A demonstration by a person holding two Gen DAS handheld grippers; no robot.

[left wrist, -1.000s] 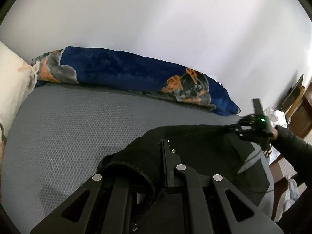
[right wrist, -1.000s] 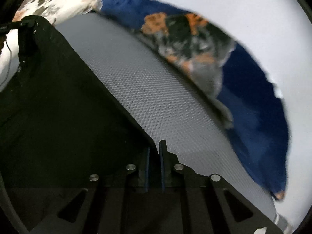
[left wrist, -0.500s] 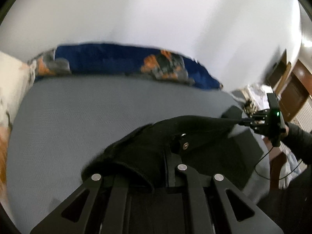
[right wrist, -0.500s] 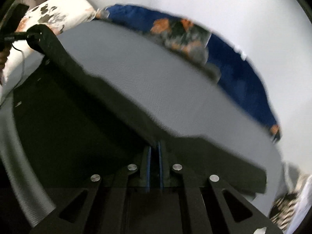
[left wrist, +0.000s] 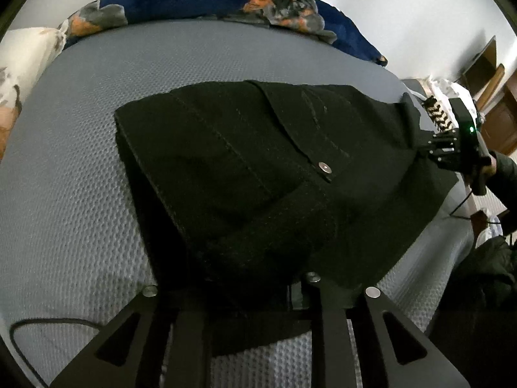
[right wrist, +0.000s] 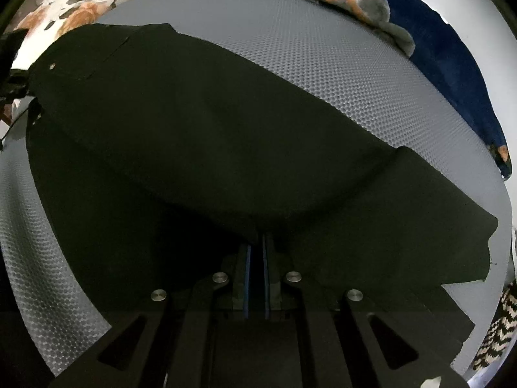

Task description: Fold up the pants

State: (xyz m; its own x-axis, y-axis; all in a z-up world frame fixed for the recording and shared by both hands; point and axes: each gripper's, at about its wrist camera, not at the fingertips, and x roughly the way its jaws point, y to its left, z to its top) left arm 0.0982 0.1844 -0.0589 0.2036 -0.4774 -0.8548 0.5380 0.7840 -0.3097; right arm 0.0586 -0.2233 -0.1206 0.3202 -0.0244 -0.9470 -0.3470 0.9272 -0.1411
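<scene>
- The black pants (left wrist: 258, 161) lie on the grey honeycomb-textured mattress (left wrist: 80, 161), doubled over so that one layer rests on another; the folded edge runs across the bed.
- Stitched seams, a pocket line and one silver rivet (left wrist: 324, 167) show on the upper layer near the waist end.
- No brand, label or readable writing shows on the cloth.
- The left gripper (left wrist: 255, 286) points steeply down at the near edge of the pants; its jaws are opening, and cloth lies over and between them, though the dark fabric hides whether the pads touch it.
- The right gripper (right wrist: 257, 242) also points steeply down, its blue-lined fingers nearly together and pinching a ridge of the pants.
- In the left wrist view, that right gripper sits at the far end of the pants, held by a hand (left wrist: 489, 168) in a dark sleeve (left wrist: 505, 177).
- A blue patterned blanket (left wrist: 200, 0) lies along the wall.
</scene>
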